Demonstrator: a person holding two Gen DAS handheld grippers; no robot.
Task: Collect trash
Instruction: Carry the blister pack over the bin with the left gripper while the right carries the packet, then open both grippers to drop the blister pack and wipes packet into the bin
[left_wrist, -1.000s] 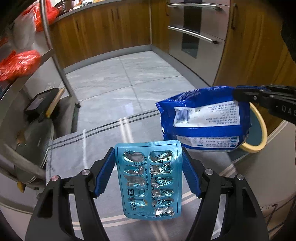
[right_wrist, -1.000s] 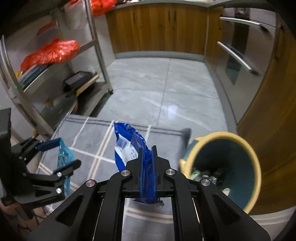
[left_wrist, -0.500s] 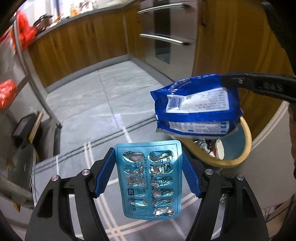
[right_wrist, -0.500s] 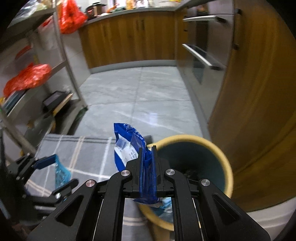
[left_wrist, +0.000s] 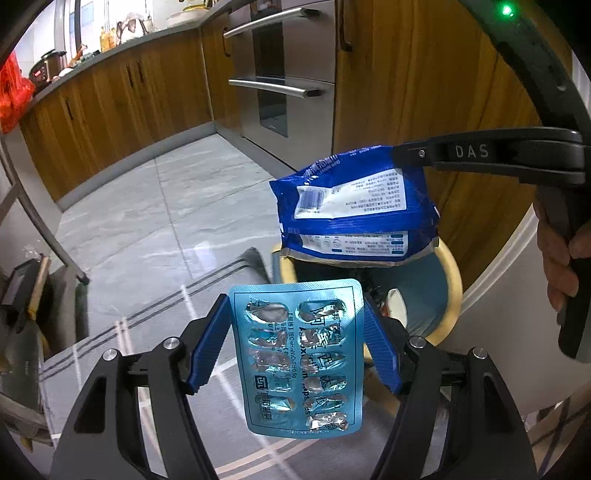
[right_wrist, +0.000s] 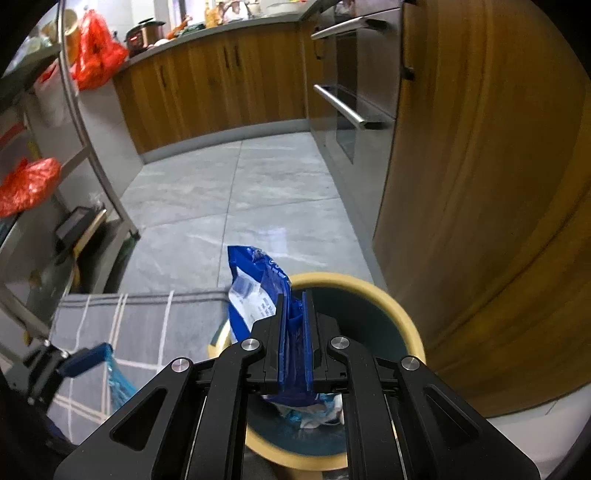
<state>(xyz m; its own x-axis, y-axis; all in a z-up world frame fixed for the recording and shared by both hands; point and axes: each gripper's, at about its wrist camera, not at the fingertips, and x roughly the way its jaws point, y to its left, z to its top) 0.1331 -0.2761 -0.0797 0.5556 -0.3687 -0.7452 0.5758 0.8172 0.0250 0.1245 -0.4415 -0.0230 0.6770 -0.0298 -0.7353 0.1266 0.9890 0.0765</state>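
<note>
A home kitchen: wooden cabinets, built-in oven, countertop cooker, tiled floor.

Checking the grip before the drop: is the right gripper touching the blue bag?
Touching. The right wrist view shows the right gripper with its jaws pinched shut on the blue bag, no gap at either pad, above the bin.

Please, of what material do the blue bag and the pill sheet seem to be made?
Bag: thin glossy plastic film, probably; it crinkles and shines, silvery at its lower edge.
Pill sheet: blue foil backing, likely on plastic; torn silver patches show where the pills were pushed out.
</note>
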